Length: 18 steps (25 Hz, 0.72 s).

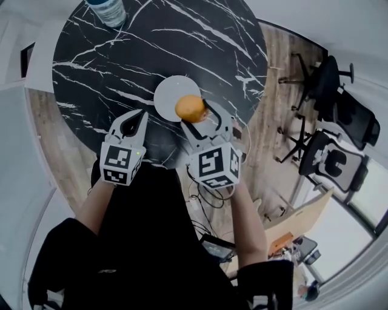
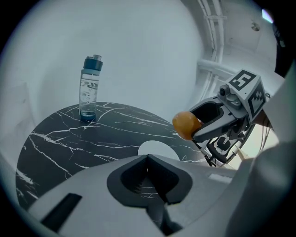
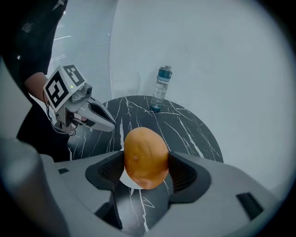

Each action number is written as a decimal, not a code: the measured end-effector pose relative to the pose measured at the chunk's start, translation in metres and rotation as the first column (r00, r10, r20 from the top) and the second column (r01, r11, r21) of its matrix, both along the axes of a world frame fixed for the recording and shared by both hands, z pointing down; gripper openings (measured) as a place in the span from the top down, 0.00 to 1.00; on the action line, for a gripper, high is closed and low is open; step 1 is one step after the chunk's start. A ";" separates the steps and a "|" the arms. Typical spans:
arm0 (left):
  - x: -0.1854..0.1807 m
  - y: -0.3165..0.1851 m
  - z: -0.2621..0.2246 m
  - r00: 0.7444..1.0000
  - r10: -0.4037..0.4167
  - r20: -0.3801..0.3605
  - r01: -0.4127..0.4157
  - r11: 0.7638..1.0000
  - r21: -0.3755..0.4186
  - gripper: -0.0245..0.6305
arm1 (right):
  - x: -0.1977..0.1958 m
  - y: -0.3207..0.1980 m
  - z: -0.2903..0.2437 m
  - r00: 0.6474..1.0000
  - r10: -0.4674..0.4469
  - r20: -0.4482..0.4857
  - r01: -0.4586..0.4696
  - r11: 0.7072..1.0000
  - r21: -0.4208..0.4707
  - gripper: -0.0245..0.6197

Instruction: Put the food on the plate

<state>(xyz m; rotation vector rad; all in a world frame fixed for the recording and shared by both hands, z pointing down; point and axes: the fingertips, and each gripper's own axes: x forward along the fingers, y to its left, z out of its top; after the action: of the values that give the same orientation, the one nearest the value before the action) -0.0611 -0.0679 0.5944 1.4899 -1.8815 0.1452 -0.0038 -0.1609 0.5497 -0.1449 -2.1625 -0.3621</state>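
An orange-brown, egg-shaped food item (image 1: 190, 108) hangs above the near edge of a small white plate (image 1: 170, 92) on the round black marble table (image 1: 121, 54). My right gripper (image 1: 198, 116) is shut on the food; in the right gripper view the food (image 3: 145, 156) fills the gap between the jaws, with a sliver of plate (image 3: 126, 180) below it. My left gripper (image 1: 135, 121) hovers left of the plate, shut and holding nothing. The left gripper view shows the plate (image 2: 157, 150) ahead and the held food (image 2: 185, 125) to the right.
A clear water bottle with a blue cap (image 1: 108, 11) stands at the table's far edge. Black office chairs (image 1: 339, 103) stand on the wooden floor to the right. Cables (image 1: 206, 227) lie on the floor near the person's feet.
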 end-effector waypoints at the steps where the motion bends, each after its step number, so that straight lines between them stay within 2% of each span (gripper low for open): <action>1: 0.000 0.000 0.003 1.000 -0.006 -0.006 0.006 1.000 -0.002 0.96 | -0.001 0.000 0.003 1.000 -0.005 -0.006 0.005 1.000 -0.005 0.51; 18: -0.008 0.003 0.037 0.994 -0.097 -0.043 0.096 0.995 -0.041 0.96 | -0.010 0.007 0.069 0.986 -0.103 -0.133 0.092 0.992 -0.087 0.51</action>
<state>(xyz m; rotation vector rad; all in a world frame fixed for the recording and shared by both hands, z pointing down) -0.0690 -0.0646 0.6315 1.3625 -1.8995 0.1015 -0.0139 -0.1538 0.6186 -0.3139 -2.0386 -0.3118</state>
